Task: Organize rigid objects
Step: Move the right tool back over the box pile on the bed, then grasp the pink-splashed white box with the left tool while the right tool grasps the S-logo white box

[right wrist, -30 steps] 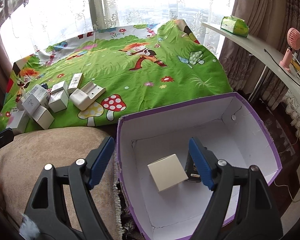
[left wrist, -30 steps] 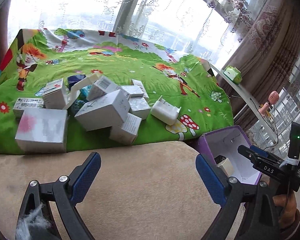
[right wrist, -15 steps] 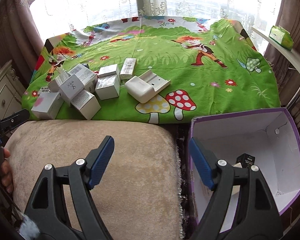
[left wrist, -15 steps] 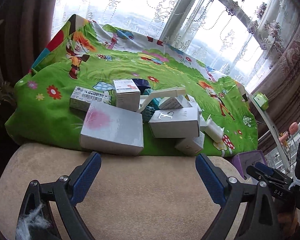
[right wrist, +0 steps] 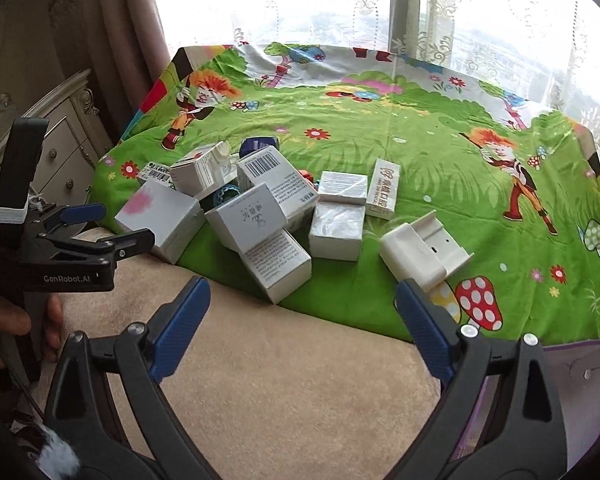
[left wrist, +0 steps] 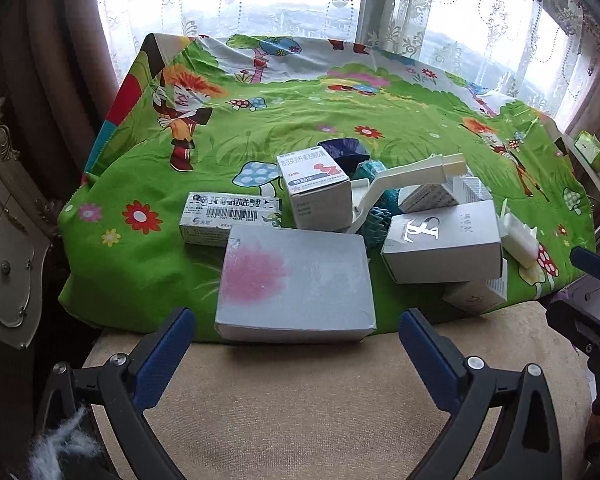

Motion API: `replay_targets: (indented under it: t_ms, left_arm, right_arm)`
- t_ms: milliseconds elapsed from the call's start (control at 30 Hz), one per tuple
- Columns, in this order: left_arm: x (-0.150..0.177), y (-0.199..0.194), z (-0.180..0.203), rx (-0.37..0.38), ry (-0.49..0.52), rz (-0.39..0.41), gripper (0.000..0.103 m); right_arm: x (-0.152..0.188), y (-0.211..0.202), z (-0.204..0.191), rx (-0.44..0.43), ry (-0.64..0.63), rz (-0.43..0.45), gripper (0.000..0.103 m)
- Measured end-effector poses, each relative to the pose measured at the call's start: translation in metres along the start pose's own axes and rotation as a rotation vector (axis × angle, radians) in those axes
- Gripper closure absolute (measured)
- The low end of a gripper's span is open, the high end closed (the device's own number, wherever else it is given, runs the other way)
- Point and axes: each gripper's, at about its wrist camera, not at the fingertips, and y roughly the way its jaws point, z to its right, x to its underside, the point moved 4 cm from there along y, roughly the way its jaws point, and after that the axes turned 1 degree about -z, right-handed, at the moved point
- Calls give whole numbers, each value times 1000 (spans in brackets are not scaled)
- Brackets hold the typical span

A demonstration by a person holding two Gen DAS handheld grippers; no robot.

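Boxes: a heap of small cartons on the green cloth (left wrist: pixel 340 120), centre of both views, near the cloth's front edge.
Grey box (left wrist: pixel 296 284): nearest carton in the left wrist view, lower centre, lying flat with a pink blotch on top; its front edge overhangs the cloth toward the cushion (left wrist: pixel 300 400).
Barcode box (left wrist: pixel 230 214): long and flat, just behind the grey box to its left.
Medicine box (left wrist: pixel 318 186): standing behind the grey box, centre frame.
Silver box (left wrist: pixel 444 242): right of the grey box, tilted, resting on other cartons.
White holder (right wrist: pixel 422 250): plastic piece apart from the heap — right of centre in the right wrist view, just above the right gripper's right finger.
Slim box (right wrist: pixel 384 194): beside two white cartons, between the heap and the holder.
Purple bin (right wrist: pixel 580 376): only a corner shows, lower right of the right wrist view.
Left gripper (left wrist: pixel 296 344): jaws wide apart, holding nothing, over the cushion with the grey box's front edge between the fingertips in the frame.
Right gripper (right wrist: pixel 302 316): jaws wide apart, empty, over the cushion just short of the cloth's edge.
Hand (right wrist: pixel 16 320): at the left edge of the right wrist view, gripping the left gripper's handle.
Dresser (left wrist: pixel 4 240): far left — pale, carved.
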Motion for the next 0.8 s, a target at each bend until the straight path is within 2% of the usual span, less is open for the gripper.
replay_targets:
  t_ms: [200, 500, 667, 700, 767, 800]
  left_arm:
    - [-3, 11, -1, -42, 7, -38, 0]
    - [-7, 23, 2, -27, 10, -94, 0]
    - [-7, 35, 0, -53, -9, -129, 0]
    - [-7, 36, -1, -60, -13, -128, 1]
    - [-5, 36, -4, -68, -21, -127, 10]
    - [-5, 36, -4, -68, -24, -123, 10]
  right_arm:
    - [-19, 28, -12, -24, -89, -20, 7]
    - [-31, 52, -22, -26, -150, -46, 7]
    - [-31, 58, -26, -18, -173, -55, 8]
    - [-31, 58, -27, -16, -174, -56, 11]
    - [-29, 59, -27, -19, -177, -63, 25]
    - [-28, 59, -28, -29, -174, -71, 34]
